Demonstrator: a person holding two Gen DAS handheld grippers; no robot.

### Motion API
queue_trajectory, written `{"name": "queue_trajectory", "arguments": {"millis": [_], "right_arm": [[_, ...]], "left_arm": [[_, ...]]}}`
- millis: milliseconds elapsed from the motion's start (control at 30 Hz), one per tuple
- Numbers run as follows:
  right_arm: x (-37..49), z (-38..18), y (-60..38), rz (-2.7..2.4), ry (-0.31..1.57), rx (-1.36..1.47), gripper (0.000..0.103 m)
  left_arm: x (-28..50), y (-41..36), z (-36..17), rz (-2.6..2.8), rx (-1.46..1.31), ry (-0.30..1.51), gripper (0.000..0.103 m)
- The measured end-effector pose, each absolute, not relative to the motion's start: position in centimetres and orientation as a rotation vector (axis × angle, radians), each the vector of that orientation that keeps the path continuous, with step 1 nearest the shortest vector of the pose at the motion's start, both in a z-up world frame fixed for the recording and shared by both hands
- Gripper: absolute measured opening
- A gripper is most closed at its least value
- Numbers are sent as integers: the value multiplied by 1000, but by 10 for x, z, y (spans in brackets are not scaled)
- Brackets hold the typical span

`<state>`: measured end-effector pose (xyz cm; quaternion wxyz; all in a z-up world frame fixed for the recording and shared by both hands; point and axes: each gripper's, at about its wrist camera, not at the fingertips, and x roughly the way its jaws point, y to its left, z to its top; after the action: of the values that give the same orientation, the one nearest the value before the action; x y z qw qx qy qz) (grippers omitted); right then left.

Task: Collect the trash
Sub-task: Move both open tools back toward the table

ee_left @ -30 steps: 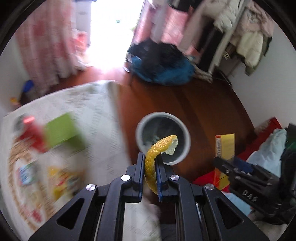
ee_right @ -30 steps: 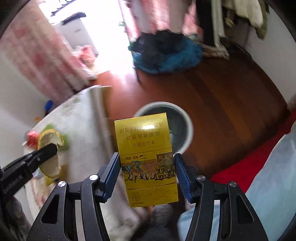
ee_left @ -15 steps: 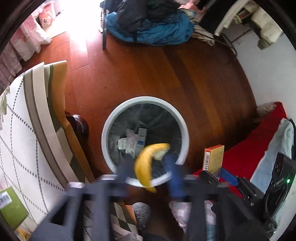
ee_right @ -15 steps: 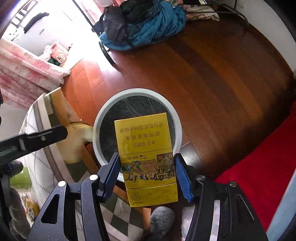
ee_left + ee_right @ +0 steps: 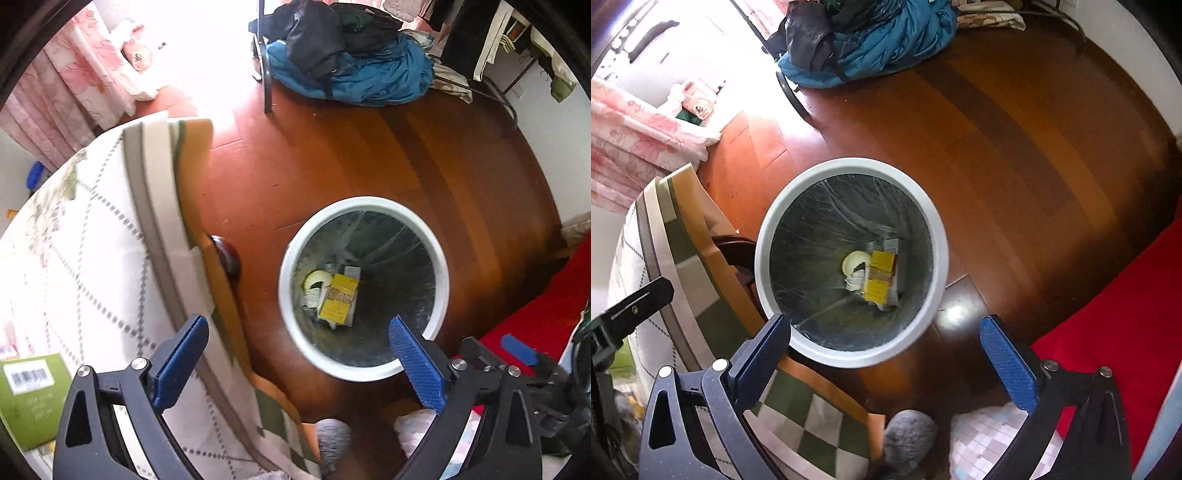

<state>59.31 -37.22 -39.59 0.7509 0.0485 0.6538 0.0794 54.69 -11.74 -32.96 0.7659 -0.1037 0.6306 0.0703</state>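
Both grippers over round white-rimmed trash bin [image 5: 849, 354], fingers wide, empty.
Yellow cardboard box [image 5: 880, 275] and curled yellow peel [image 5: 854, 261] lie inside.

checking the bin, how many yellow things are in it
2: a yellow box lying flat at the bottom of the bin, and a peel touching its left side. More may be hidden underneath.

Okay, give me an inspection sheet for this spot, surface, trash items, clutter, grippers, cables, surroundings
Surface: wooden floor, bare around the bin.
Job's things: white bin with a dark liner; yellow box and peel lie at its bottom among paper scraps.
Clutter: green box on the checked tablecloth.
Grippers: left gripper open, empty; right gripper open, empty, both above the bin.
Cables: dark cable on the floor by the wall.
Surroundings: blue clothes pile, pink curtain, red fabric.
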Motion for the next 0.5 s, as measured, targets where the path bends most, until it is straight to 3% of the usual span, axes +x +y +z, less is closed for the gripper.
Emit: {"name": "queue_trajectory", "arguments": {"millis": [500], "right_arm": [[530,-322,-365,114,1319,-32,103]], "left_arm": [[490,-128,-270,191,-137,1264,100]]}}
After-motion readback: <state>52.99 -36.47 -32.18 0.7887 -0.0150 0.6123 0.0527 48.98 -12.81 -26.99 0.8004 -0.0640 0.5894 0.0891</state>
